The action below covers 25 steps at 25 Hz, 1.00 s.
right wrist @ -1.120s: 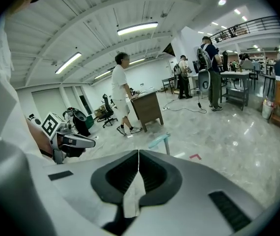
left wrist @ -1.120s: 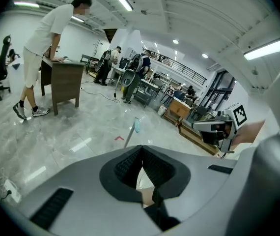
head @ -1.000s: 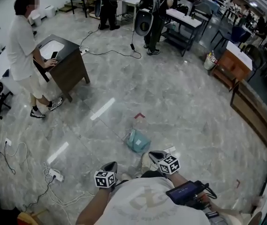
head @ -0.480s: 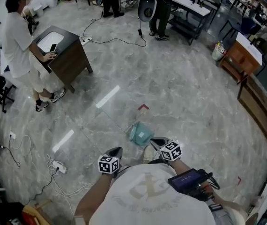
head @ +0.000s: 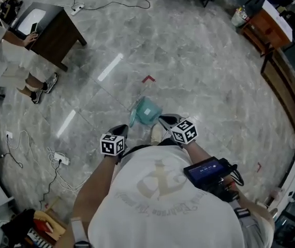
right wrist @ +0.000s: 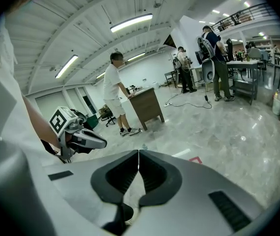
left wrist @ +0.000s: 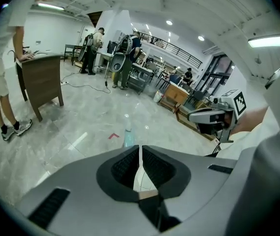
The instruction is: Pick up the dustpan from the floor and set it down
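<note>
barely begun. teal dustpan [head: 146, 111] untouched on the floor [head: 199, 87], just ahead of left gripper [head: 120, 130] and right gripper [head: 164, 120]. fingers [left wrist: 123, 166] of both pressed together, empty. left to do: reach, grip, lift, set down.

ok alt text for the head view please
A teal dustpan lies on the grey floor just ahead of the left gripper and right gripper, both with jaws shut. Another person stands at a dark desk, upper left.

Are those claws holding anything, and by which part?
Nothing. The left claw and right claw are both shut and empty; the dustpan lies on the floor.
</note>
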Each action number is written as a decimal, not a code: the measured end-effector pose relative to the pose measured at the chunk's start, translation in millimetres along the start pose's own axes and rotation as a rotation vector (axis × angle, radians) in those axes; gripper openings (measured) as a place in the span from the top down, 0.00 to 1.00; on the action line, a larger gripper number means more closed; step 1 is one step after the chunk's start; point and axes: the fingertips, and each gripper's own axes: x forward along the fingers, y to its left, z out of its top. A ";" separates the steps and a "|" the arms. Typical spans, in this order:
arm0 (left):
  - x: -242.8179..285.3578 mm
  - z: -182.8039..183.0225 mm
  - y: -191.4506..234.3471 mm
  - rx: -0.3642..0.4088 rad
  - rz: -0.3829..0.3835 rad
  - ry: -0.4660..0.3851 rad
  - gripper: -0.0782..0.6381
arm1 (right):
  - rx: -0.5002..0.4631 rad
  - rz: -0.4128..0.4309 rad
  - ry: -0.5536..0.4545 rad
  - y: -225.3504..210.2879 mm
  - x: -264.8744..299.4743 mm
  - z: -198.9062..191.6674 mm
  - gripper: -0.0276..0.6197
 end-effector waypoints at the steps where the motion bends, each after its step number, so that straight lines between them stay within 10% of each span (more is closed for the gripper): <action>1: 7.3 0.6 2.0 0.000 0.002 0.015 0.87 | 0.013 -0.006 0.006 -4.7 -1.2 -4.0 0.93; 15: 109.9 10.7 24.3 -0.027 0.091 0.255 0.53 | 0.119 -0.079 0.044 -81.4 -47.0 -34.2 0.93; 25: 150.0 -9.8 45.8 0.042 0.175 0.423 0.69 | 0.217 -0.169 0.067 -113.1 -88.1 -76.4 0.93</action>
